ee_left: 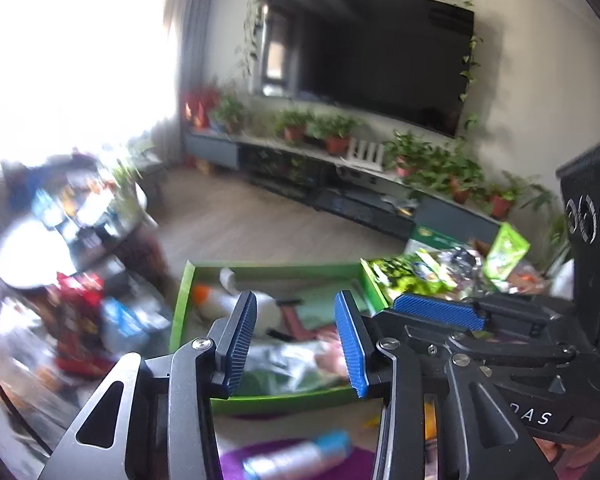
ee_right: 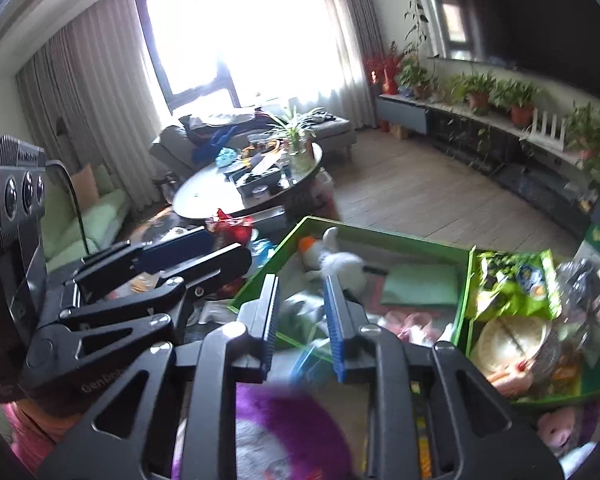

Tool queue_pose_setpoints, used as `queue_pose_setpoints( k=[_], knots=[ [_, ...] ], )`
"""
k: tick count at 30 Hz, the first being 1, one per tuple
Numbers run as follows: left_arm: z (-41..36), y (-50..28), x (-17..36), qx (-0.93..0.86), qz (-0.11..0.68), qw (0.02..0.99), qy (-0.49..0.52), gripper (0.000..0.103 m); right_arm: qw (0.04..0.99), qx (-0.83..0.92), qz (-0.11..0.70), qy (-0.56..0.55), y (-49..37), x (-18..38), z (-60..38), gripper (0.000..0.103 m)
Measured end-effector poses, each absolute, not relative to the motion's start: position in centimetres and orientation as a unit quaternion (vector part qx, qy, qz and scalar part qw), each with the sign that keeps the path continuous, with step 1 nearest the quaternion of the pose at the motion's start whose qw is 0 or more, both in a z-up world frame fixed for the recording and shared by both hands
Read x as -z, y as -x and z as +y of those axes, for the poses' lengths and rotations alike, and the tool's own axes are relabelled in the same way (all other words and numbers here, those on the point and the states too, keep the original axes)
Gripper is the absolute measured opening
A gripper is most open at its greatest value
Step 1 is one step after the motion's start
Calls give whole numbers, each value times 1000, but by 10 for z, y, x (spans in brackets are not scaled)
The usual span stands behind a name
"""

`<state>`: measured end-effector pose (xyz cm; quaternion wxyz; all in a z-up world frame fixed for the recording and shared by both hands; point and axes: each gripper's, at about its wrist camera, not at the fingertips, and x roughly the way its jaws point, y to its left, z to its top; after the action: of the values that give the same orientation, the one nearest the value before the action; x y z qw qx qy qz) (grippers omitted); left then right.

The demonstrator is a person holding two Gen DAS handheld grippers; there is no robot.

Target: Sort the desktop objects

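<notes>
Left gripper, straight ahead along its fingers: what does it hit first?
Probably the clutter in the green tray: the left gripper frames a blurred plastic-wrapped item, with the white plush toy just beyond. Depth is unclear.

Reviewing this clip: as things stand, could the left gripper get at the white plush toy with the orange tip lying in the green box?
Probably yes. The white plush toy lies uncovered at the far end of the green box, just beyond the left gripper, whose jaws stand apart and empty. Nothing visible blocks the way.

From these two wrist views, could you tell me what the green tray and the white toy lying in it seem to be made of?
Green tray: probably cardboard, matte; thin, flat, sharply folded walls. White toy: looks like plush fabric; fuzzy soft outline, orange tip, though blur leaves it uncertain.
</notes>
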<state>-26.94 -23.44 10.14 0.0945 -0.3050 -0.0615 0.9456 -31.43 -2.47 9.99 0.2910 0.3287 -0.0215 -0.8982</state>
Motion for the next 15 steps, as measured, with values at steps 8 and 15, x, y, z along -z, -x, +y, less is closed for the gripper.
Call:
queue_pose_setpoints(
  k=[8, 15],
  knots=[
    [-258, 251, -24, -913, -123, 57, 384, 40, 276, 854, 15, -441, 306, -33, -18, 31],
    [-262, 174, 22, -902, -143, 44, 405, 40, 324, 803, 39, -499, 246, 16, -17, 32]
  ],
)
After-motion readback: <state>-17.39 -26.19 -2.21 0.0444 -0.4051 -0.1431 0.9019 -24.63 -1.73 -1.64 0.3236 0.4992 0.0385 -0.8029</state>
